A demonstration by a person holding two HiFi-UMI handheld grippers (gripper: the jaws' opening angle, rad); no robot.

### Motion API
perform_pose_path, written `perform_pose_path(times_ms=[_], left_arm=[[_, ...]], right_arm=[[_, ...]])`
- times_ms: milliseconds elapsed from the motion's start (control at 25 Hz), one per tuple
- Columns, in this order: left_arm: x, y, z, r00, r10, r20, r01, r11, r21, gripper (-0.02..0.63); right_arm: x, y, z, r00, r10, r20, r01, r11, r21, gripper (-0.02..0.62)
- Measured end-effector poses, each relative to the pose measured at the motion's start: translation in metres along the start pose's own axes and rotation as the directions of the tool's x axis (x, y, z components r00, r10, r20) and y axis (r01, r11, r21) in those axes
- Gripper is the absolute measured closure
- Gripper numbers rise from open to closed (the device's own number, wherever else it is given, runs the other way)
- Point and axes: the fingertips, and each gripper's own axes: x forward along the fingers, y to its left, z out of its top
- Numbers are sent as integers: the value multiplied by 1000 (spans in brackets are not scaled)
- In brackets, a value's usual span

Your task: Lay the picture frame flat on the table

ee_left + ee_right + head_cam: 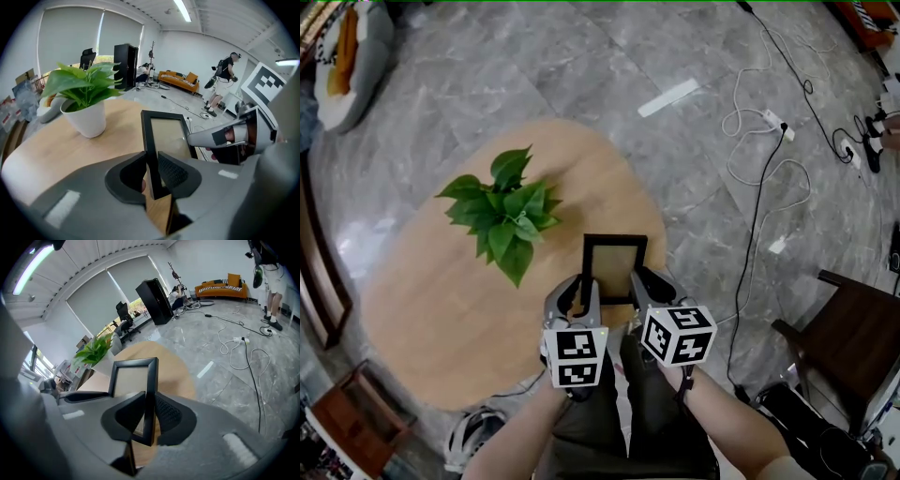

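Observation:
A black picture frame point(614, 266) with a pale blank panel is held over the near edge of the wooden table point(422, 309), tilted rather than flat. My left gripper point(587, 291) is shut on the frame's left side rail point(152, 164), its pads pressing both faces. My right gripper point(635, 286) is shut on the right side rail point(150, 399) in the same way. In the right gripper view the frame point(136, 380) leans back toward the table, and the left gripper's jaw point(84, 397) shows beside it.
A leafy green plant point(502, 211) in a white pot point(86, 117) stands on the table just left of and beyond the frame. Cables and a power strip point(773, 122) lie on the grey floor to the right. A dark chair point(844, 337) stands at right, and a person point(224, 79) far back.

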Motion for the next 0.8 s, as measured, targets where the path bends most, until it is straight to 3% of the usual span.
perform_pose_path(times_ms=[520,720,800], left_arm=[[29,9,-25,996,-25,-84,19,998,-65,505],[31,13,-32,993,-35,-109,33,999,-21,497],[29,16,-34,992,-27,-122,26,1000,-7,499]], right_arm=[[32,-12,-19,998,-24,-61,20,998,-61,510],[36,-9,-21,996,-15,-90,5,994,-110,503],[35,-9,-22,994,-31,-104,14,987,-158,469]])
